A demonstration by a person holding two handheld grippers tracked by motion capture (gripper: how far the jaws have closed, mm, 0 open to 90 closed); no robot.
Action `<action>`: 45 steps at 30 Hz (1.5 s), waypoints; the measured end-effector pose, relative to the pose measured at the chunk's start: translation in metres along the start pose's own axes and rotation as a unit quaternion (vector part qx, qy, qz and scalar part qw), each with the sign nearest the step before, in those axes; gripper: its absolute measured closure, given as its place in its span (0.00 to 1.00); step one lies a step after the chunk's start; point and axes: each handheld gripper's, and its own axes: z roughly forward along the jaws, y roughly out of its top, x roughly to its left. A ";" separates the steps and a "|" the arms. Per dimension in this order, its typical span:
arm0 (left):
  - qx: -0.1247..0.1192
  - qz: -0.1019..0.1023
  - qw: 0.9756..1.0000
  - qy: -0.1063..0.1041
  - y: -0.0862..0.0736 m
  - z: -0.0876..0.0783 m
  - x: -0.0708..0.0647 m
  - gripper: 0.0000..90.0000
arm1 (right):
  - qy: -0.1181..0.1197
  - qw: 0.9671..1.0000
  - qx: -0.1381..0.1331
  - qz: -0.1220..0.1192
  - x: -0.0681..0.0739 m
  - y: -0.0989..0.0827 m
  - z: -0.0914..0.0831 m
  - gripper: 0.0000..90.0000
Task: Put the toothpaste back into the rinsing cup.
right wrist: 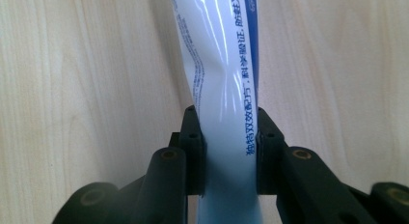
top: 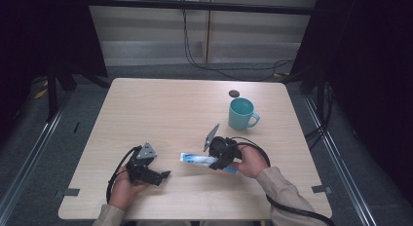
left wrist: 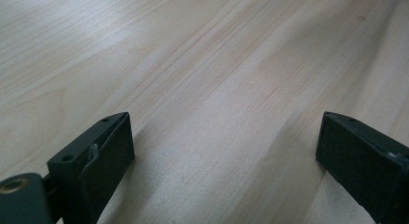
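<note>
Risk of slip: my right gripper point(right wrist: 230, 151) pinches a soft, glossy toothpaste tube point(right wrist: 222, 89) across its body, and the film already dents where the pads bite. I judge that a quick swing could let the slick plastic slide out between the pads.
Risk of squeeze: pressing harder to stop that slide could crush the tube further and push paste toward its end; I cannot see a cap from here.
Risk of droop: most of the tube sticks out ahead of my right jaws, unsupported, so its far end may sag or drag on the table point(top: 160, 109).
Risk at the mug: the teal mug point(top: 242, 114) stands well beyond my right jaws; the long tube end could knock it if carried that way carelessly.
Right jaws: closed onto the tube, pads pressing both its sides, the tube running straight out between them.
Left jaws: my left gripper point(left wrist: 224, 151) stands wide apart, nothing between the pads, bare wood just beneath.
Tube's place: clamped in my right jaws, low over the table, off to the side of my left jaws with a gap between.
</note>
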 end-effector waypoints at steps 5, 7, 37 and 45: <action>0.000 0.000 1.000 0.000 0.000 0.000 0.000 0.07 | -0.001 0.998 -0.043 0.037 -0.006 -0.010 -0.015 0.80; 0.000 0.000 1.000 0.000 0.000 0.000 0.000 0.07 | -0.005 0.997 -0.058 0.048 -0.009 -0.014 -0.019 0.80; -0.001 -0.001 1.000 0.000 0.000 0.000 0.000 0.07 | -0.041 0.970 -0.201 0.131 -0.026 -0.049 -0.055 0.80; -0.001 -0.001 1.000 0.000 0.000 0.000 0.000 0.07 | -0.056 0.958 -0.237 0.151 -0.029 -0.058 -0.063 0.80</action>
